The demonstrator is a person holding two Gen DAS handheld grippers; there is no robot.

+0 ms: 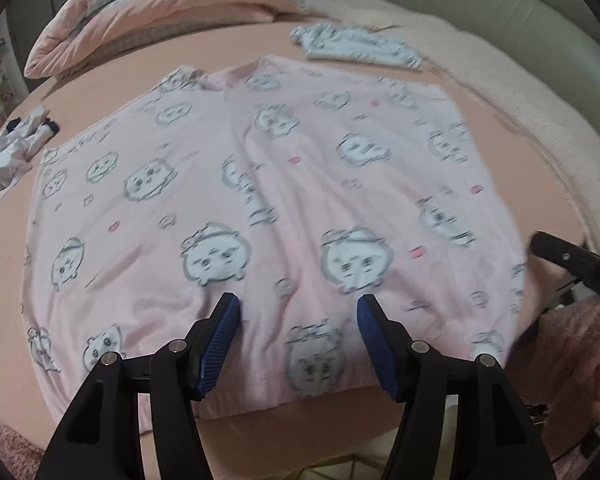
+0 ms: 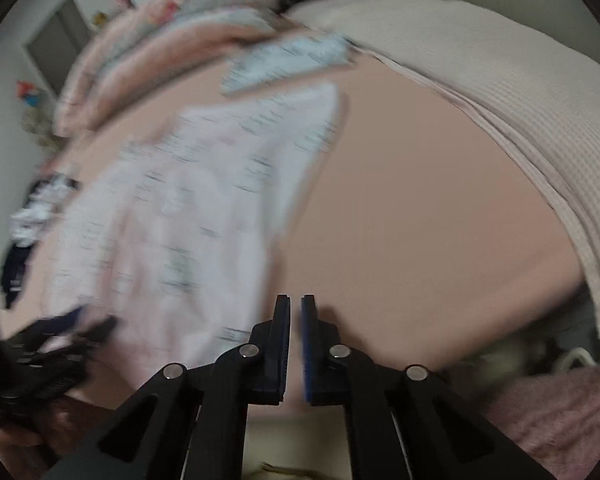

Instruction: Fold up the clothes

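A pale pink garment point(image 1: 268, 200) printed with cartoon faces lies spread flat on the peach bed sheet point(image 1: 512, 120). My left gripper point(image 1: 299, 308) hangs open over its near hem, blue pads apart, nothing between them. In the right wrist view the same garment point(image 2: 188, 208) shows blurred at the left. My right gripper point(image 2: 295, 308) is shut with nothing held, above bare sheet point(image 2: 420, 240) just right of the garment's edge. Its black finger point(image 1: 572, 260) shows at the right edge of the left wrist view. The left gripper point(image 2: 60, 332) appears blurred at lower left in the right wrist view.
A folded light blue printed piece point(image 1: 356, 46) lies at the far side. A crumpled white and navy heap point(image 1: 12, 156) sits at the left. Pink pillows and quilts point(image 1: 160, 4) are stacked at the back, and a cream blanket point(image 1: 540, 120) covers the right side. A pink rug point(image 2: 560, 412) lies below.
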